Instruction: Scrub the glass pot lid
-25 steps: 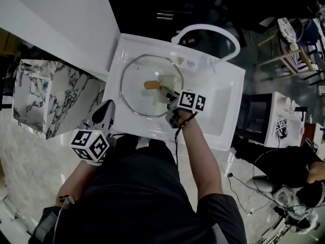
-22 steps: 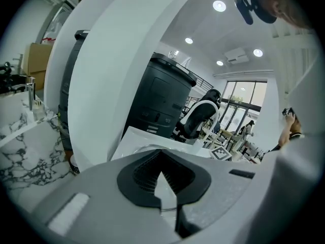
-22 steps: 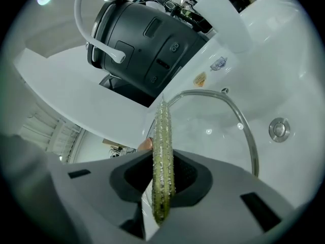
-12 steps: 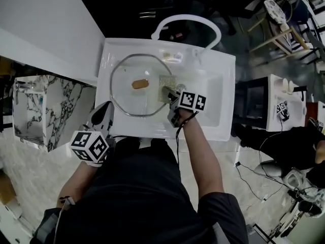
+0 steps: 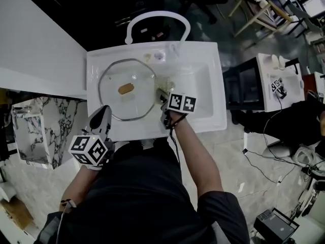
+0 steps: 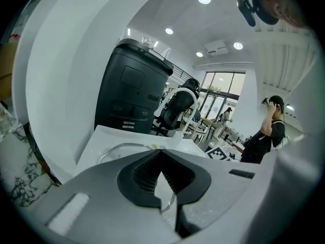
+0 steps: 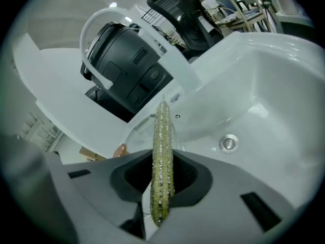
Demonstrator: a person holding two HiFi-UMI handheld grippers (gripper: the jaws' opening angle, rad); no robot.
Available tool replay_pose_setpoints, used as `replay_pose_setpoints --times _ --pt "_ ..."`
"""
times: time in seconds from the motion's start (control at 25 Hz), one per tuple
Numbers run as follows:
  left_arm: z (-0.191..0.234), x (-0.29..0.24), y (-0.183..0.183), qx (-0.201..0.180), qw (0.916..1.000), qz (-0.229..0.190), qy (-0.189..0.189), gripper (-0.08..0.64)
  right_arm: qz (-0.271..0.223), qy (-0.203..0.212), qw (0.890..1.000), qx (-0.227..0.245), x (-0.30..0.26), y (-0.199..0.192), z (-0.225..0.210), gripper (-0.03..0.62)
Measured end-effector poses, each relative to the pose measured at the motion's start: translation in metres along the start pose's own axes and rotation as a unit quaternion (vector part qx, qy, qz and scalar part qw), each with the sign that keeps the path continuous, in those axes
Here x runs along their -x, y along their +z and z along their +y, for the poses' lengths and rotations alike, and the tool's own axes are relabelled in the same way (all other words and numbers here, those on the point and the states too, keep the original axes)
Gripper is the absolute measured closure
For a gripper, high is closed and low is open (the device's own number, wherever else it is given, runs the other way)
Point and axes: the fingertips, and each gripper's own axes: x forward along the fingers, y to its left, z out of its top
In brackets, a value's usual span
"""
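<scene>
Looking down from above, a white sink with an arched white faucet at its far edge. The glass pot lid lies flat in the left half of the basin, its brown knob facing up at the centre. The right hand-held gripper, with a marker cube on top, reaches over the basin just beside the lid's right rim. In its own view its jaws are clamped on a yellow-green scrubbing pad, seen edge-on and standing upright between them, with the lid's rim and knob beyond to the left and the round metal drain to the right. The left hand-held gripper sits at the near edge of the sink, by the lid's near-left rim but not touching it. In its own view its jaws are closed together with nothing held between them, and the lid's rim shows past them.
</scene>
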Motion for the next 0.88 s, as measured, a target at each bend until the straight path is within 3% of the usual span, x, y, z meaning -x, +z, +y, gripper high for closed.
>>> replay_pose_setpoints --times 0.12,0.28,0.4,0.6,0.88 --pt "0.002 0.004 -0.001 0.008 0.9999 -0.003 0.007 0.560 0.020 0.034 0.999 0.029 0.001 -0.026 0.041 0.526" --pt "0.022 0.019 -0.006 0.027 0.9991 -0.012 0.031 0.560 0.061 0.086 0.994 0.028 -0.009 -0.075 0.091 0.526" --pt "0.043 0.037 -0.013 0.042 0.9975 -0.017 0.054 0.560 0.081 0.079 0.992 0.060 -0.025 -0.104 0.109 0.526" --pt "0.066 0.063 -0.021 0.063 0.9937 -0.029 0.088 0.560 0.095 0.066 0.985 0.125 -0.059 -0.120 0.132 0.526" --pt "0.076 0.069 -0.025 0.067 0.9930 -0.025 0.093 0.560 0.108 0.069 0.976 0.178 -0.079 -0.124 0.144 0.526"
